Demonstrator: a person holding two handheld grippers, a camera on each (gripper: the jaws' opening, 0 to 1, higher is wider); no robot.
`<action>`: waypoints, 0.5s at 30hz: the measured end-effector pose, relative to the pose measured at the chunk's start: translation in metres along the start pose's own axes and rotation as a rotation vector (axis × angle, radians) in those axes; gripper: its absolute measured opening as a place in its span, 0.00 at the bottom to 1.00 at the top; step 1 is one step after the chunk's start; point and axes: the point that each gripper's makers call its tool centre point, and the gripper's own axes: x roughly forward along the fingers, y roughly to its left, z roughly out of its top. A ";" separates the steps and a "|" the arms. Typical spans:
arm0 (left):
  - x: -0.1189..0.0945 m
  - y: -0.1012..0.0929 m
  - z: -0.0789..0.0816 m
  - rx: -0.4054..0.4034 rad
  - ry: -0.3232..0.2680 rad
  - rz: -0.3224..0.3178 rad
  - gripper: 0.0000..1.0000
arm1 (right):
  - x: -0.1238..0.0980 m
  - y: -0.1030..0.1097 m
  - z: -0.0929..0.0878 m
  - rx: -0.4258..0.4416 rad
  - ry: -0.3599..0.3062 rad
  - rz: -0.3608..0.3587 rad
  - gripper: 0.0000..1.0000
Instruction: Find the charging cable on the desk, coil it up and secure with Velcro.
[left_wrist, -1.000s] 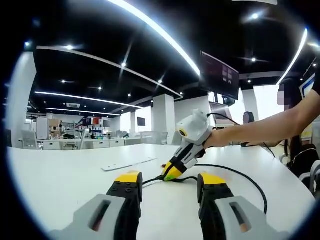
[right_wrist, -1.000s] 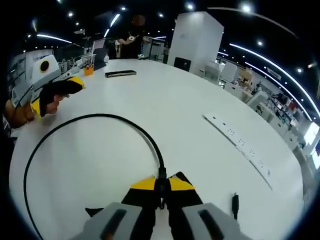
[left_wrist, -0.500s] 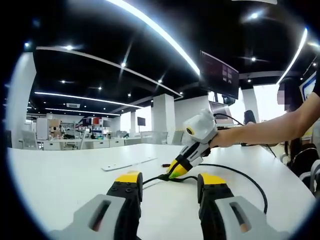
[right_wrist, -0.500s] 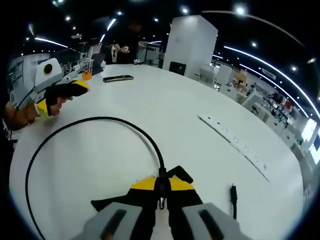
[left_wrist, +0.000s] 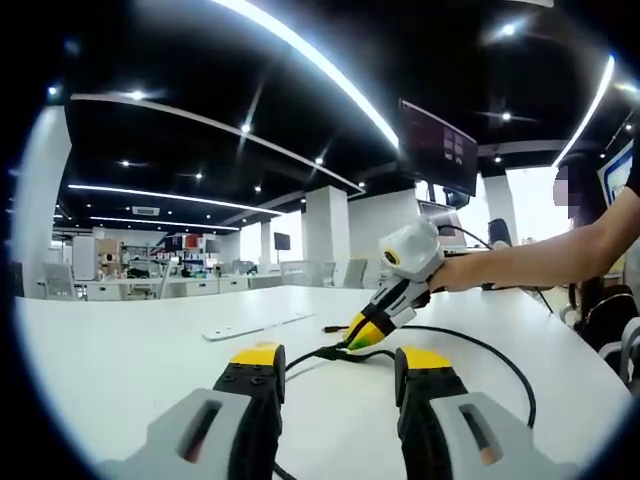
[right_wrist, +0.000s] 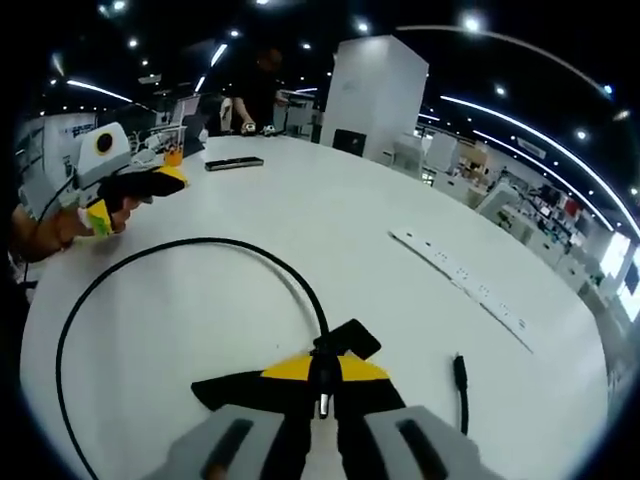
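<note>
The right gripper (right_wrist: 322, 385) is clamped on the charging cable (right_wrist: 200, 250) close to one end, with the metal connector tip protruding toward the camera between the closed yellow-tipped jaws. From this grip the cable runs forward over the white desk (right_wrist: 330, 220), arcs to the left and curves back toward the near edge, forming a wide open loop; holding it near the end gives a fixed anchor from which the loop can probably be drawn into a coil. A black Velcro strap (right_wrist: 345, 338) spreads flat on the desk on both sides of the jaws, attached near the held end. The free plug end (right_wrist: 461, 375) lies on the desk just right of the gripper. The left gripper (left_wrist: 340, 372) is wide apart and holds nothing, hovering low over the desk with the cable (left_wrist: 480, 352) lying ahead of it. A white power strip (right_wrist: 460, 275) lies well apart on the right, and a dark flat device (right_wrist: 233, 163) sits near the far edge. The desk surface inside and around the loop is bare, leaving room to gather the cable.
</note>
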 end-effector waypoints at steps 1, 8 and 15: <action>0.000 0.000 0.000 0.001 0.001 0.000 0.44 | 0.000 -0.001 -0.001 0.002 -0.001 -0.003 0.09; 0.000 0.000 -0.001 -0.002 0.002 0.001 0.44 | -0.005 0.000 -0.004 0.010 -0.008 -0.019 0.09; 0.000 0.001 -0.002 -0.003 0.003 0.000 0.44 | -0.010 0.001 -0.007 0.030 -0.022 -0.026 0.09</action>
